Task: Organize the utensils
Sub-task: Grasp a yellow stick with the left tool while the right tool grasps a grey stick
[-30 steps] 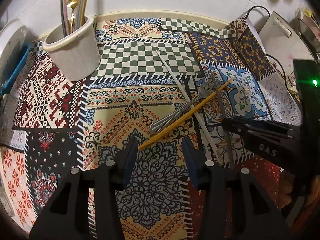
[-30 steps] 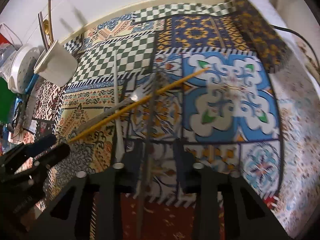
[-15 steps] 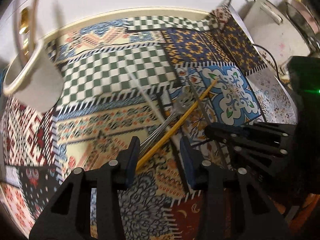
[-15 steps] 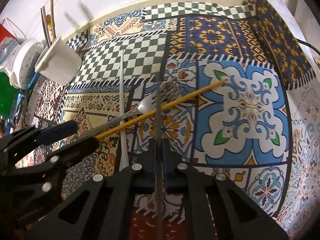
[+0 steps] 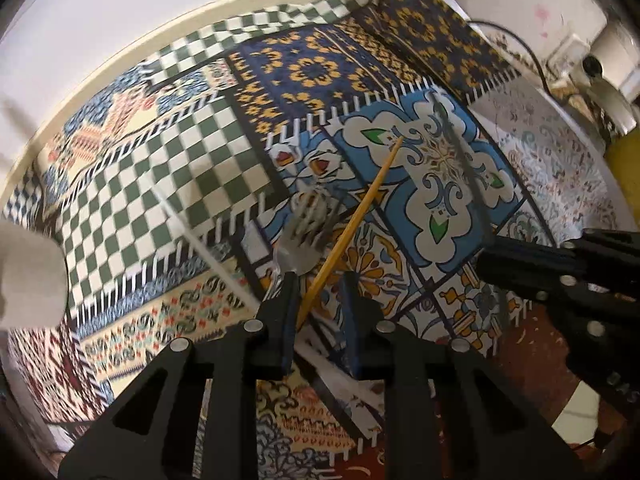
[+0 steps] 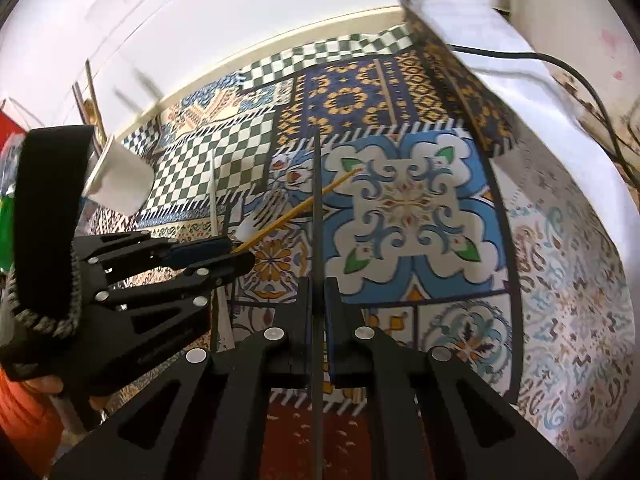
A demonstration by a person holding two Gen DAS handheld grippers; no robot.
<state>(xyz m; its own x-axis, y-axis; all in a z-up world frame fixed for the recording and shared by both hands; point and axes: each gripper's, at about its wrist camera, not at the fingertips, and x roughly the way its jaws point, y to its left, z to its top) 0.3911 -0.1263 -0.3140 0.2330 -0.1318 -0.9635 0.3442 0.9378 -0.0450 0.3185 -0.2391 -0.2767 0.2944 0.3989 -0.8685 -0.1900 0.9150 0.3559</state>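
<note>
My left gripper (image 5: 320, 292) points down at the patterned tablecloth (image 5: 168, 184), its jaws closing around a yellow chopstick (image 5: 360, 216) that runs between them without being pinched. A silver fork (image 5: 304, 232) lies just left of that stick, and a white chopstick (image 6: 212, 192) lies further left. My right gripper (image 6: 318, 292) is shut on a thin dark chopstick (image 6: 316, 200) that sticks out ahead of its fingers. In the right wrist view the left gripper (image 6: 240, 254) reaches in from the left, over the yellow chopstick (image 6: 304, 204). A white cup (image 6: 120, 184) holding utensils stands at the back left.
The cloth's right edge is folded up (image 6: 460, 92) against a white appliance, with a black cable (image 6: 520, 56) running over it. The wall (image 6: 240, 20) closes off the back. A person's orange sleeve (image 6: 24, 408) shows at the lower left.
My right gripper has closed on the dark chopstick and lifted slightly. My left gripper has moved right, away from the cup, and narrowed its jaws around the yellow chopstick.
</note>
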